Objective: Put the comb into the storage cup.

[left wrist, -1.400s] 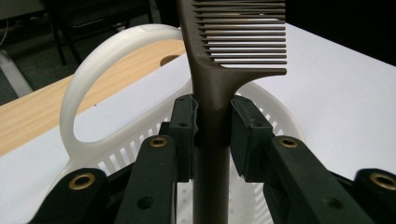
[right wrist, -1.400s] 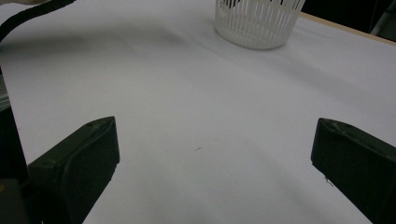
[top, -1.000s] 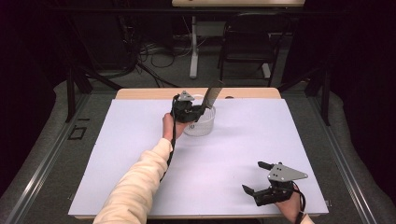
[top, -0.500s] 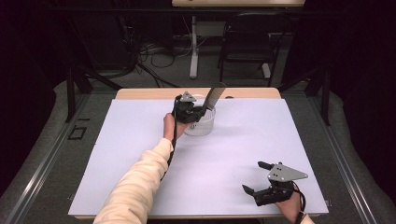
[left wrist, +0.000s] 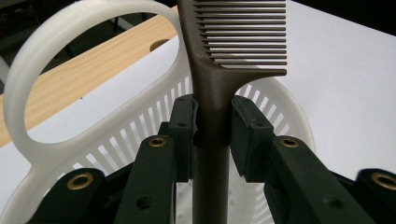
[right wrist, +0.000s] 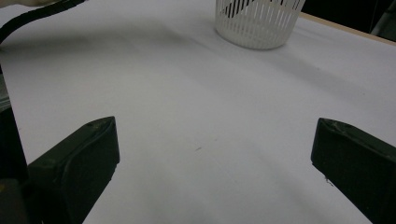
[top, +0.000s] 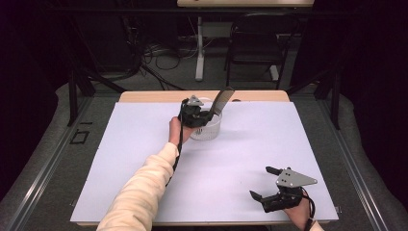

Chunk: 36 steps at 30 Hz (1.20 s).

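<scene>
A dark brown comb (left wrist: 211,88) stands nearly upright over a white slotted basket (top: 208,131) at the back middle of the table. My left gripper (top: 204,117) is shut on the comb's handle, pads (left wrist: 184,123) pressed on both sides; the comb's toothed end (top: 222,99) sticks up and to the right above the basket. The basket's loop handle (left wrist: 28,93) rises at the left of the left gripper view. My right gripper (top: 264,184) rests near the table's front right, open, with only bare table between its fingers (right wrist: 79,154). The basket (right wrist: 258,21) shows far off in the right gripper view.
A white sheet (top: 144,159) covers the wooden table (top: 144,96). A black cable (top: 175,159) runs along the person's cream sleeve (top: 139,192). Behind the table are a chair (top: 255,43), a table leg and floor cables.
</scene>
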### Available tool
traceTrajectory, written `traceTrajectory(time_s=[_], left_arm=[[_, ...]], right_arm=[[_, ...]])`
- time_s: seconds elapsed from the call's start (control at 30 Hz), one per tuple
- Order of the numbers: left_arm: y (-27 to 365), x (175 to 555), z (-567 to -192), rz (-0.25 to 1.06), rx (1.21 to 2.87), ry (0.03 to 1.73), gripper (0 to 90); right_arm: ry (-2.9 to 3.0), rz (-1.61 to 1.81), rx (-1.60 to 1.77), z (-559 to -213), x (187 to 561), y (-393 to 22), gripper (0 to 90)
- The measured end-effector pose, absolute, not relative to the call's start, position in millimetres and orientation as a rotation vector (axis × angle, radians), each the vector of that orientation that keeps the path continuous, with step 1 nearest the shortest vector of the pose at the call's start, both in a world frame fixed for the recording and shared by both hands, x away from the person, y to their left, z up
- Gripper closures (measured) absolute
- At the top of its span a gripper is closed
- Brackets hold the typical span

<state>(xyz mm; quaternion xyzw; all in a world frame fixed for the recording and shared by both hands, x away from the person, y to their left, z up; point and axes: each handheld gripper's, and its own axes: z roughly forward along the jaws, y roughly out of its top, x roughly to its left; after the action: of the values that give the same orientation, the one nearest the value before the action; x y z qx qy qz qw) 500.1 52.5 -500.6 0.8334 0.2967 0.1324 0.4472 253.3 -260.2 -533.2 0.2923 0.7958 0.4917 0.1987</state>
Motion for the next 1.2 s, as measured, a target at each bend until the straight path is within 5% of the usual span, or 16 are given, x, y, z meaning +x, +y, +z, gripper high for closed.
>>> traceTrajectory(time_s=[0.5,1.2], left_arm=[[55,498,-498,0.299,2.059,0.704,60.8],[70,491,-470,0.241,2.122,0.699,24.7]], right_arm=[[2.225,1.376,0.813,-533,253,-260,0.8],[2.228,1.370,0.816,-533,253,-259,0.8]])
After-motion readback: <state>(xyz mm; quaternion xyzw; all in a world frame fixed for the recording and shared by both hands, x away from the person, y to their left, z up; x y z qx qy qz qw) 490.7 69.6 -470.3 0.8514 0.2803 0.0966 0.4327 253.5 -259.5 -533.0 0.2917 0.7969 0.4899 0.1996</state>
